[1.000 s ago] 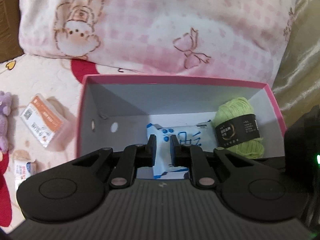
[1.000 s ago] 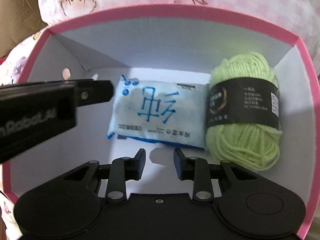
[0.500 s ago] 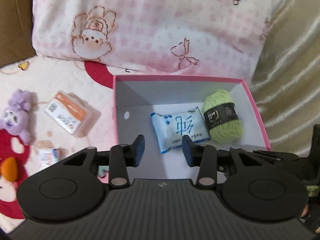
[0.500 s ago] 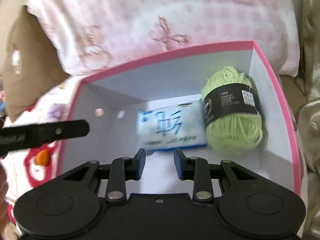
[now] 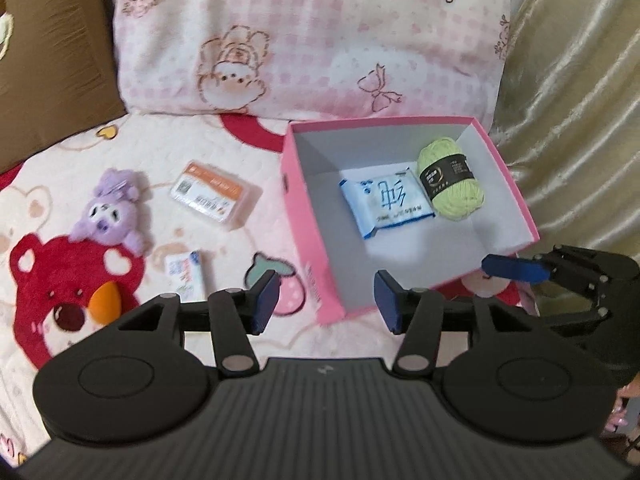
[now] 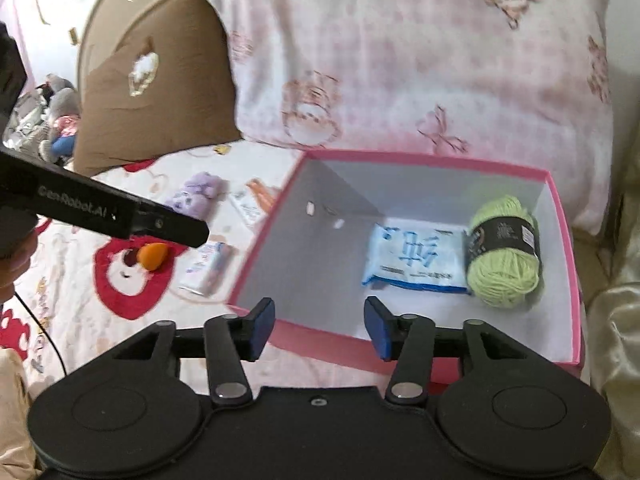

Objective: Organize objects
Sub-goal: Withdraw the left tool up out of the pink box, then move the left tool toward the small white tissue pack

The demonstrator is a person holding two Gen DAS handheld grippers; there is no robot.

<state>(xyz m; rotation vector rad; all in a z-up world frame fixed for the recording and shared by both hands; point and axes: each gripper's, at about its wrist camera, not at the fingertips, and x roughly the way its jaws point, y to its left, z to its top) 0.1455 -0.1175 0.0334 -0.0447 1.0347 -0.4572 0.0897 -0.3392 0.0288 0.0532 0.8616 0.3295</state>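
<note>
Two items boxed, both grippers free, three things left out on the bedspread.

The pink box (image 5: 308, 216) already holds the blue tissue pack (image 5: 386, 202) and the green yarn ball (image 5: 450, 178), lying side by side against its far wall. The left gripper (image 5: 324, 306) and right gripper (image 6: 318, 328) both hover near the box's front edge; their jaws have just been opening, and they stand spread with nothing between them. So I'd say we're between items, picking the next target. Left of the box sit the purple plush (image 5: 114, 210), the orange-labelled clear case (image 5: 214, 196) and a small white packet (image 5: 188, 274). The next move probably means swinging the left gripper over to that packet, since it's nearest, and lining the jaws across its narrow side.
</note>
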